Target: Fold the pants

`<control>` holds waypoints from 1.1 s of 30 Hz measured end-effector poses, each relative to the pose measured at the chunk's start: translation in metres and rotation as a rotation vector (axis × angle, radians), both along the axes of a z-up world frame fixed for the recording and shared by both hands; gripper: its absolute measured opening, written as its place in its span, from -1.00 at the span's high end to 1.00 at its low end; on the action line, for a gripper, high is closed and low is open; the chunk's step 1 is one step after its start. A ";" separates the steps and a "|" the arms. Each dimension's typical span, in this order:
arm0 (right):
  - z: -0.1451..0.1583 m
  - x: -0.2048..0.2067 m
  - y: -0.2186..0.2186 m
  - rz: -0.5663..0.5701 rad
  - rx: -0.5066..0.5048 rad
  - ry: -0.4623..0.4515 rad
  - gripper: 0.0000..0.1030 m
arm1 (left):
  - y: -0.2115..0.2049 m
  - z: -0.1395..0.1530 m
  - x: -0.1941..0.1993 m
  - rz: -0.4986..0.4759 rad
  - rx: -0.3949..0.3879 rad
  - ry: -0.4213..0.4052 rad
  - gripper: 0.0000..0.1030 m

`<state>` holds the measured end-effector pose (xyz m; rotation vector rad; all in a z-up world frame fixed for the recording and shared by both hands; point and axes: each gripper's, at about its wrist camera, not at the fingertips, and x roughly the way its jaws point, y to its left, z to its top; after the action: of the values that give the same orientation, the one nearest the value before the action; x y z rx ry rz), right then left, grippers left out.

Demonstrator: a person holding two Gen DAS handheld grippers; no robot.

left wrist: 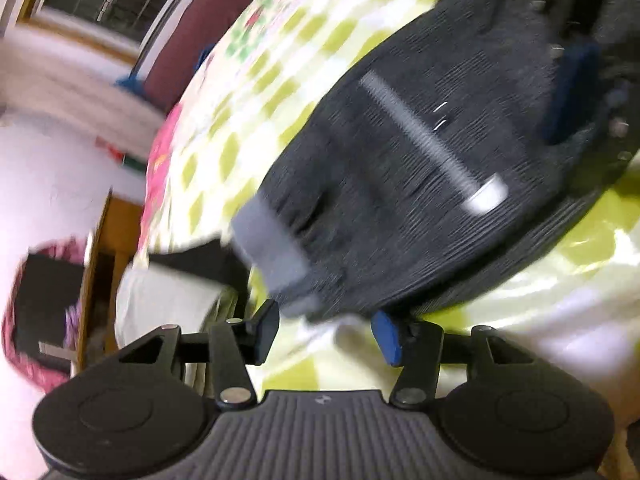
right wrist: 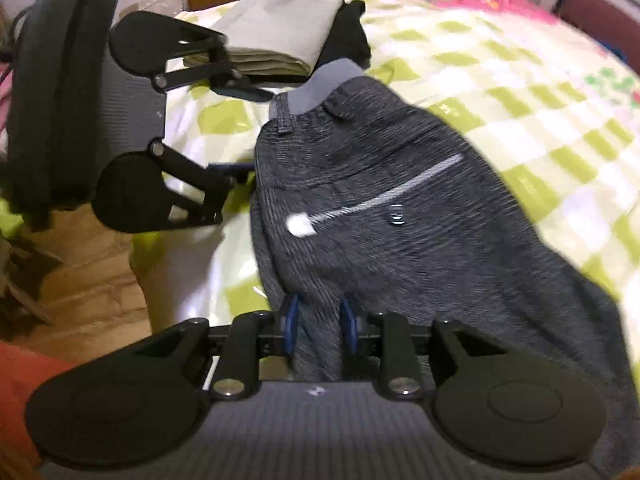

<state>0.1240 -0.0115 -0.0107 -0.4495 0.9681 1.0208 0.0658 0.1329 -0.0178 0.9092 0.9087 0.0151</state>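
Looking down past my right tool (right wrist: 319, 326), I see its blue pads standing a little apart with a ridge of the dark grey pants (right wrist: 400, 216) running up between them; whether the pads press on that cloth I can't tell through the blur. My left tool (left wrist: 326, 332) is in close too, spread wide, nothing between its pads, parked just beside the near edge of the pants by the lighter grey waistband (left wrist: 272, 248).

The pants lie on the bed (right wrist: 520, 92), on the green-and-white checked cover, doubled over into one broad bundle with the zip pocket (right wrist: 384, 196) facing up and the waistband at the far end from my right tool. So I judge one fold is in, leg over leg, and the lengthwise folds down to a compact packet are left. The cloth looks rumpled, so some smoothing would help first.

Further off, a folded beige garment (right wrist: 280, 36) sits on a black one (right wrist: 348, 36) near the bed's far corner, just beyond the waistband, probably the finished pile. The bed edge runs close along the left of the pants in the right wrist view, with wooden floor (right wrist: 92, 280) below. Open cover stretches wide to the right; that's my room to work.
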 end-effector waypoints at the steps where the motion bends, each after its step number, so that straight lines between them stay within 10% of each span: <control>1: 0.000 -0.004 0.002 0.012 -0.007 -0.012 0.48 | 0.005 0.003 -0.002 0.021 -0.011 0.000 -0.29; 6: 0.012 0.006 -0.003 -0.033 0.035 0.035 0.58 | 0.007 0.020 -0.004 0.019 -0.016 -0.059 -0.29; 12: 0.050 0.082 -0.085 -0.354 0.098 -0.010 0.43 | -0.028 0.040 0.019 -0.052 -0.188 -0.165 -0.29; 17: 0.018 0.158 -0.146 -0.561 0.124 0.170 0.37 | -0.059 0.030 0.037 -0.138 -0.292 -0.181 -0.29; 33: -0.011 0.191 -0.146 -0.399 0.196 0.587 0.12 | -0.104 0.003 0.057 -0.229 -0.322 -0.091 -0.29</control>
<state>0.3149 -0.1578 -0.0216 0.2235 1.3933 0.8802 0.1230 0.0288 -0.0151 0.7006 0.6930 -0.2776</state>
